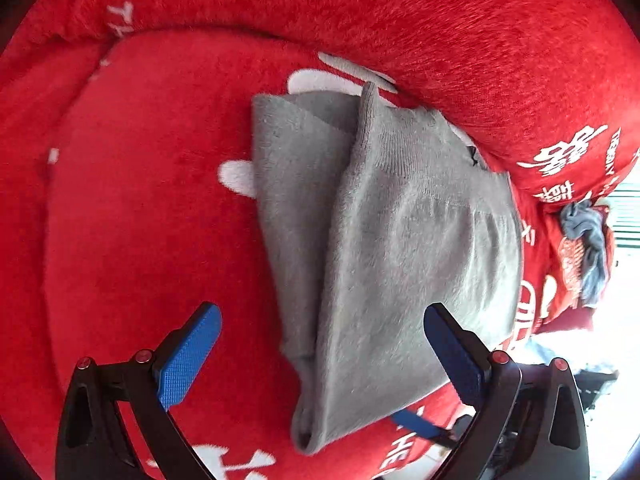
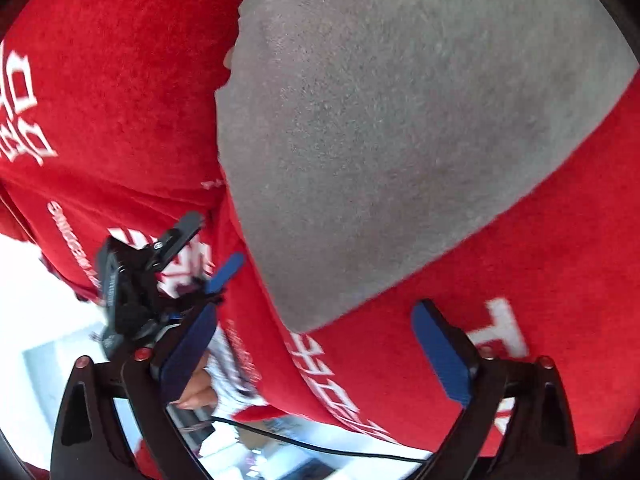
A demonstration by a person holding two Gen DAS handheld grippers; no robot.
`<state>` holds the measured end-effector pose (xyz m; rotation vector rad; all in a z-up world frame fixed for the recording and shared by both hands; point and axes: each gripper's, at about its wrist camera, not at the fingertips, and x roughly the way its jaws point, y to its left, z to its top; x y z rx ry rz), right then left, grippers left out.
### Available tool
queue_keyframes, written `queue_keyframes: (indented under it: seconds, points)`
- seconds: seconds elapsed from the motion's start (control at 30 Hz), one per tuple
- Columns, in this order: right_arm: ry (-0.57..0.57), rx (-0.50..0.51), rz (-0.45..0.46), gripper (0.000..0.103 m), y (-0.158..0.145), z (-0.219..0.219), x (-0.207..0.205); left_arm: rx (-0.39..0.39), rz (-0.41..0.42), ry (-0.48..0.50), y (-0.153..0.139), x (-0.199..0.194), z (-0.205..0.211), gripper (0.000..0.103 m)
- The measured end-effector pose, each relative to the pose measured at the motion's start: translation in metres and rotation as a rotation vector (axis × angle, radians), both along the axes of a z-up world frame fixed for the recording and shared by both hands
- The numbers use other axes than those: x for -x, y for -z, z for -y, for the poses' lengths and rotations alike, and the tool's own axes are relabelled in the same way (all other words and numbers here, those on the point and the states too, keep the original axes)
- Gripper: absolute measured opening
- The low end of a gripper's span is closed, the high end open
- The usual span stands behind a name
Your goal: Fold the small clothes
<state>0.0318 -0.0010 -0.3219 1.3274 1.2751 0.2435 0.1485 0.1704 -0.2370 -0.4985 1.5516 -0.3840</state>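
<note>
A small grey knitted garment (image 1: pixel 384 240) lies folded lengthwise on a red plush cover (image 1: pixel 152 208) with white print. Its folded layers overlap along the middle. My left gripper (image 1: pixel 320 320) is open, its blue pads on either side of the garment's near end, holding nothing. In the right wrist view the same grey garment (image 2: pixel 400 128) fills the upper middle. My right gripper (image 2: pixel 316 320) is open just short of the garment's corner, empty. The left gripper's blue fingertips (image 2: pixel 226 270) show at the lower left of the right wrist view.
A raised red backrest (image 1: pixel 440 32) runs behind the garment. A bunched grey-blue cloth (image 1: pixel 588 248) lies at the far right on the cover's edge. A bright floor (image 2: pixel 32 320) and a black cable (image 2: pixel 320 448) show past the cover's edge.
</note>
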Motion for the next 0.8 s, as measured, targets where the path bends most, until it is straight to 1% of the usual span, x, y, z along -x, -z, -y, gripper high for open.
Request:
queue_keyframes:
  seconds: [0.03, 0.13, 0.17, 0.2, 0.23, 0.27, 0.33, 0.4, 0.47, 0.53, 0.57, 0.6, 0.67, 0.7, 0.73, 0.77, 0.8]
  points:
    - [0.014, -0.016, 0.000, 0.087, 0.002, -0.003, -0.002, 0.016, -0.009, -0.001, 0.003, -0.002, 0.002, 0.101]
    - [0.083, -0.100, -0.010, 0.084, 0.017, -0.017, -0.011, 0.034, -0.023, 0.006, 0.008, -0.007, 0.008, 0.101]
    - [0.092, -0.115, -0.017, 0.075, 0.020, -0.020, -0.014, 0.038, -0.026, 0.009, 0.009, -0.008, 0.009, 0.101]
    - [0.094, -0.132, -0.039, 0.050, 0.025, -0.025, -0.018, 0.044, -0.030, 0.011, 0.010, -0.008, 0.010, 0.101]
    - [0.090, -0.145, -0.052, 0.032, 0.028, -0.025, -0.020, 0.053, -0.036, 0.013, 0.011, -0.007, 0.010, 0.101]
    - [0.098, -0.173, -0.056, 0.008, 0.029, -0.027, -0.022, 0.065, -0.044, 0.015, 0.011, -0.007, 0.009, 0.101]
    - [0.115, -0.223, -0.004, 0.008, 0.020, -0.022, -0.024, 0.098, -0.068, 0.018, 0.013, -0.007, 0.009, 0.101]
    - [0.095, -0.245, 0.084, 0.008, -0.003, -0.012, -0.027, 0.125, -0.077, 0.017, 0.014, -0.010, 0.010, 0.101]
    - [0.051, -0.229, 0.139, 0.008, -0.022, -0.007, -0.031, 0.196, -0.084, 0.009, 0.015, -0.017, 0.017, 0.101]
    - [0.002, -0.197, 0.165, 0.008, -0.035, -0.004, -0.037, 0.264, -0.084, 0.006, 0.013, -0.024, 0.027, 0.101]
    - [-0.021, -0.183, 0.168, 0.008, -0.036, -0.005, -0.039, 0.284, -0.078, 0.008, 0.011, -0.027, 0.033, 0.101]
    - [-0.046, -0.163, 0.162, 0.008, -0.035, -0.006, -0.041, 0.286, -0.065, 0.017, 0.009, -0.031, 0.041, 0.101]
    - [-0.103, -0.115, 0.124, 0.008, -0.030, -0.010, -0.041, 0.206, -0.019, 0.070, 0.003, -0.038, 0.061, 0.081]
    - [-0.162, -0.081, 0.072, 0.009, -0.024, -0.016, -0.039, 0.145, -0.008, 0.103, 0.003, -0.040, 0.069, 0.058]
    - [-0.194, -0.070, 0.043, 0.010, -0.021, -0.019, -0.038, 0.098, -0.008, 0.130, 0.005, -0.041, 0.073, 0.042]
    - [-0.251, -0.058, -0.002, 0.012, -0.019, -0.022, -0.034, 0.053, -0.015, 0.151, 0.009, -0.041, 0.075, 0.037]
    - [-0.289, -0.043, -0.026, 0.012, -0.021, -0.022, -0.031, 0.032, -0.021, 0.160, 0.011, -0.041, 0.074, 0.030]
